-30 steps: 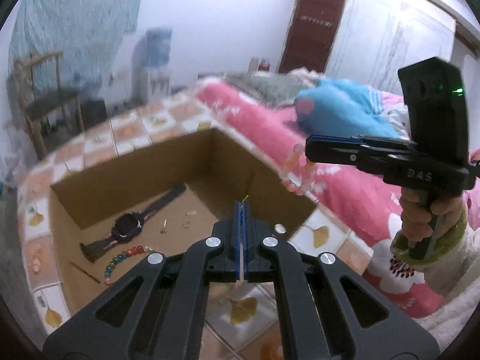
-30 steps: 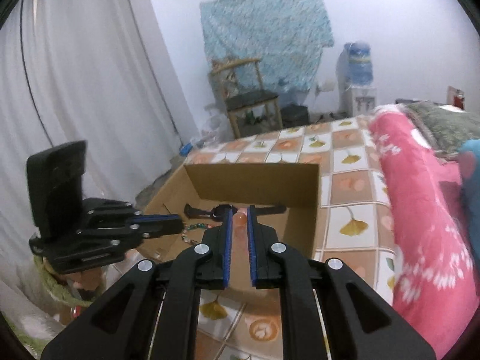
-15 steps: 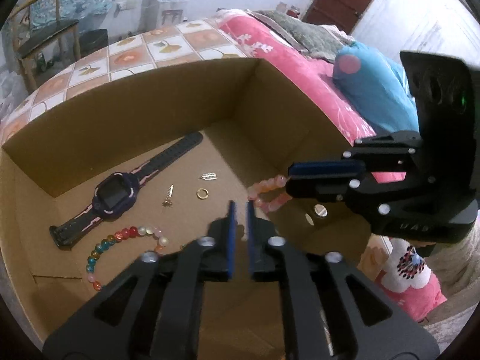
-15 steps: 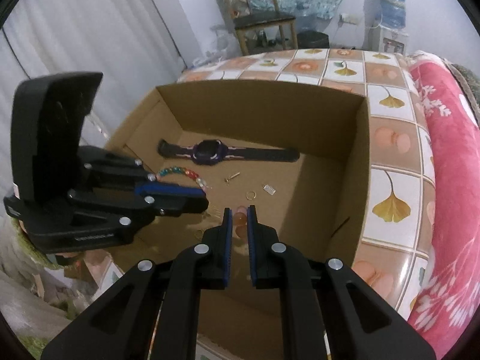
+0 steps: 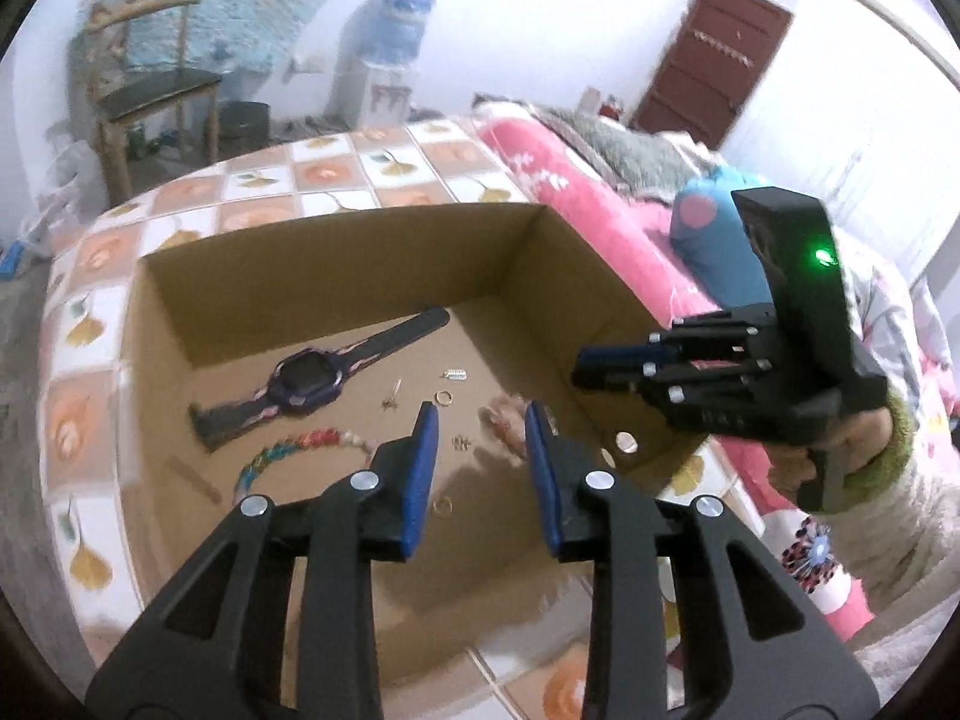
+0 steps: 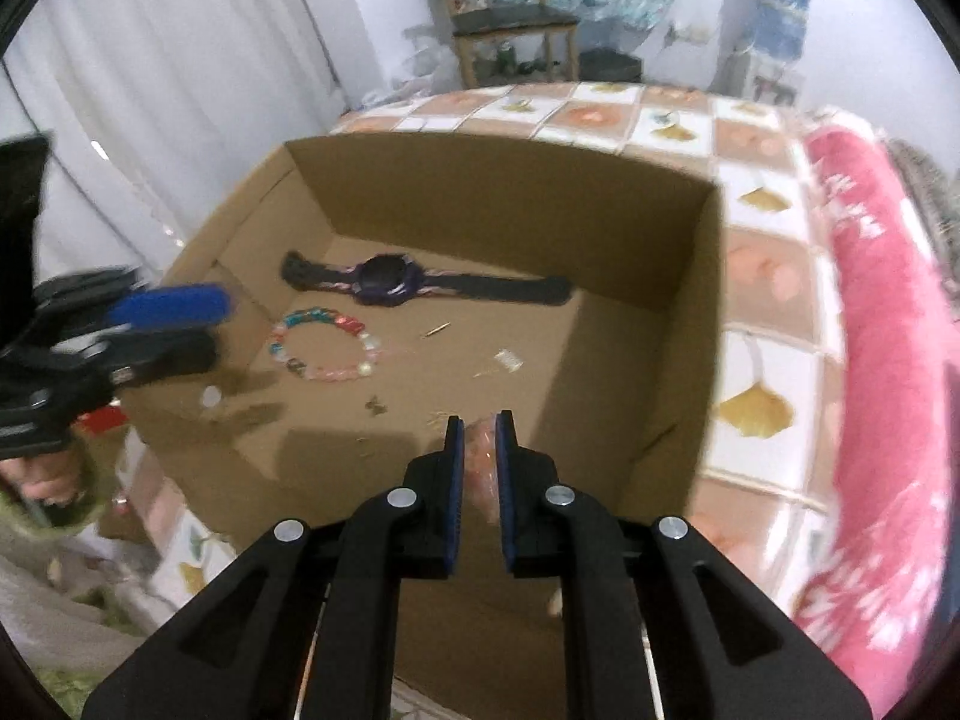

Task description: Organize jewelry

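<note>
Now the pink bead bracelet (image 6: 480, 462) is clamped in the right tongs (image 6: 477, 426), low in the box (image 6: 708, 300); the left tongs (image 5: 480, 420), just opened, are held apart and empty.

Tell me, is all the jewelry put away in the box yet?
Almost. The watch, the rainbow bracelet and a little gold ring already lie in the cardboard box. The right hand-held gripper pinches the pink bracelet low inside the box. What is left is letting it go.
</note>
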{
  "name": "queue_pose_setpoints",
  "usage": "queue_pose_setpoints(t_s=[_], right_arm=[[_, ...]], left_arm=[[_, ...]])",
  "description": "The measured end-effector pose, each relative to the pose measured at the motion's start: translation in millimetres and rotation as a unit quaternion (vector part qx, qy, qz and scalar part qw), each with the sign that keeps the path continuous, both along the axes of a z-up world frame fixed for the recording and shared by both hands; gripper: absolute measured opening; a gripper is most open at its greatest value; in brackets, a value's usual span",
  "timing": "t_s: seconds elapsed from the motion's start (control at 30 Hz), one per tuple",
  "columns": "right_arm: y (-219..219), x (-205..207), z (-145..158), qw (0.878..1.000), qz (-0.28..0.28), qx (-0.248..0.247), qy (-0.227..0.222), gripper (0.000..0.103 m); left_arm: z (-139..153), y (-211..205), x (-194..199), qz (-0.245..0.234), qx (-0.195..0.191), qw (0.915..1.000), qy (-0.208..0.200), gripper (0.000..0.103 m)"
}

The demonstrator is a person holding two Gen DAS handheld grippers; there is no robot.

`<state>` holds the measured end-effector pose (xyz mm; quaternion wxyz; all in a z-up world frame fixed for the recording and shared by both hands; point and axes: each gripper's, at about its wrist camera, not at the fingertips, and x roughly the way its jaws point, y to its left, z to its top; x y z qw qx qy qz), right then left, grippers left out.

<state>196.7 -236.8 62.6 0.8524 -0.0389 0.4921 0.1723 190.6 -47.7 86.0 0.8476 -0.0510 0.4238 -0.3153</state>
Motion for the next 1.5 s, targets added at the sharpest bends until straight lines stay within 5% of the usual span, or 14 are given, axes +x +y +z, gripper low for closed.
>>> queue_pose_setpoints(t_s=[0.23, 0.33, 0.5, 0.63, 0.83, 0.9, 1.1, 1.5], right_arm=[[-23, -30, 32, 0.997, -0.055, 0.024, -0.051, 0.012], [-25, -54, 43, 0.994, -0.072, 0.042, -0.073, 0.012], [-7, -107, 51, 0.987, -0.089, 0.07, -0.113, 0.051], [13, -134, 38, 0.984, -0.12, 0.059, -0.116, 0.071], [39, -148, 17, 0.982, -0.151, -0.034, -0.112, 0.078], [42, -152, 21, 0.978, -0.157, -0.049, -0.128, 0.088], [53, -156, 27, 0.969, -0.176, -0.09, -0.15, 0.093], [63, -154, 13, 0.977, -0.172, -0.063, -0.11, 0.096]], left_arm=[[1, 33, -51, 0.06, 0.001, 0.9981, -0.018, 0.038], [1, 40, -66, 0.074, 0.003, 0.9971, -0.02, 0.052], [12, 41, -96, 0.107, 0.02, 0.9915, -0.072, 0.082], [21, 39, -110, 0.145, 0.053, 0.9819, -0.11, 0.091], [21, 41, -113, 0.207, 0.079, 0.9702, -0.098, 0.094], [20, 40, -115, 0.235, 0.103, 0.9612, -0.102, 0.094], [16, 44, -123, 0.288, 0.145, 0.9414, -0.1, 0.094], [14, 49, -130, 0.291, 0.175, 0.9386, -0.062, 0.094]])
